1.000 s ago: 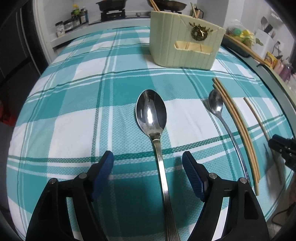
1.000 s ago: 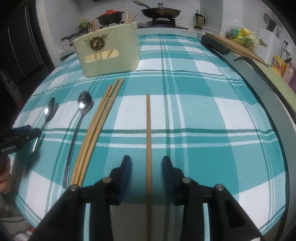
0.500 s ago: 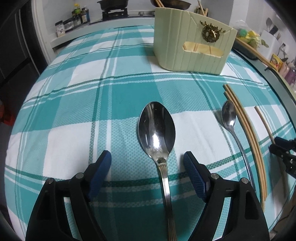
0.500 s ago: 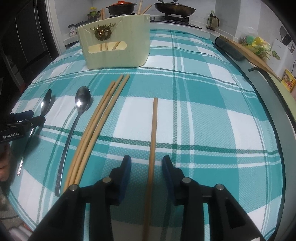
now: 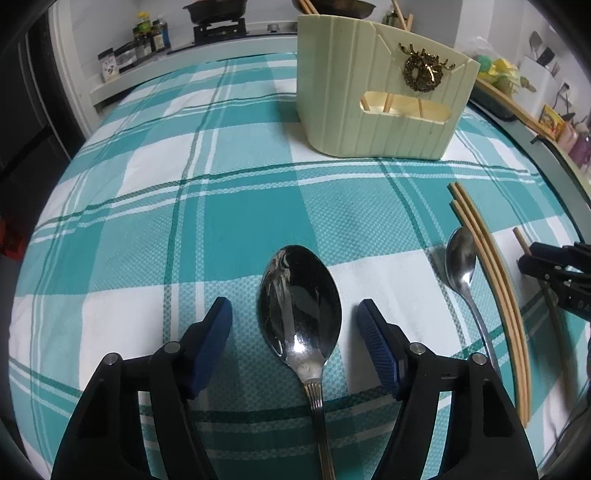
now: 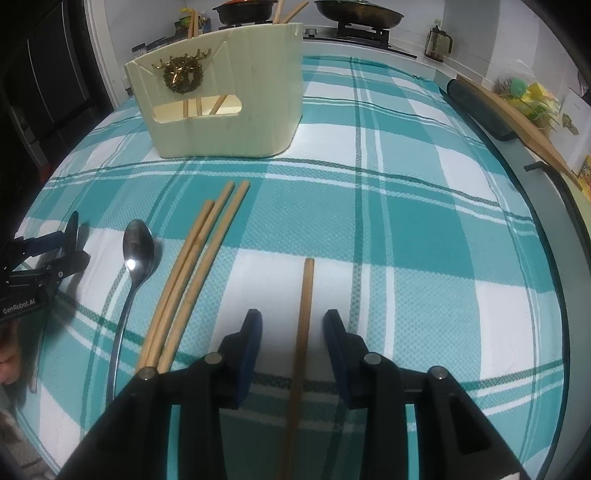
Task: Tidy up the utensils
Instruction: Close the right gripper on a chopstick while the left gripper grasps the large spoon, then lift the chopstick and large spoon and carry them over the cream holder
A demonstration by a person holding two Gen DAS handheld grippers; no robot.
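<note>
A large steel spoon [image 5: 300, 310] lies on the teal plaid cloth, its bowl between the open jaws of my left gripper [image 5: 294, 318]. A smaller spoon [image 5: 461, 266] and three chopsticks [image 5: 491, 273] lie to its right. In the right wrist view a single chopstick [image 6: 304, 317] lies between the open jaws of my right gripper [image 6: 293, 328]. The three chopsticks [image 6: 195, 258] and the small spoon [image 6: 137, 251] lie to its left. The cream utensil holder [image 5: 380, 96] stands at the back, with chopsticks inside; it also shows in the right wrist view [image 6: 229, 99].
The table's right edge [image 6: 546, 236] curves past a wooden board [image 6: 513, 114]. A stove with pans [image 6: 358, 14] and bottles [image 5: 151, 33] stand behind the table. Each gripper shows at the edge of the other's view.
Both grippers have moved forward along the table toward the holder. The left now straddles the spoon's bowl instead of its handle. The right sits farther up the single chopstick.
</note>
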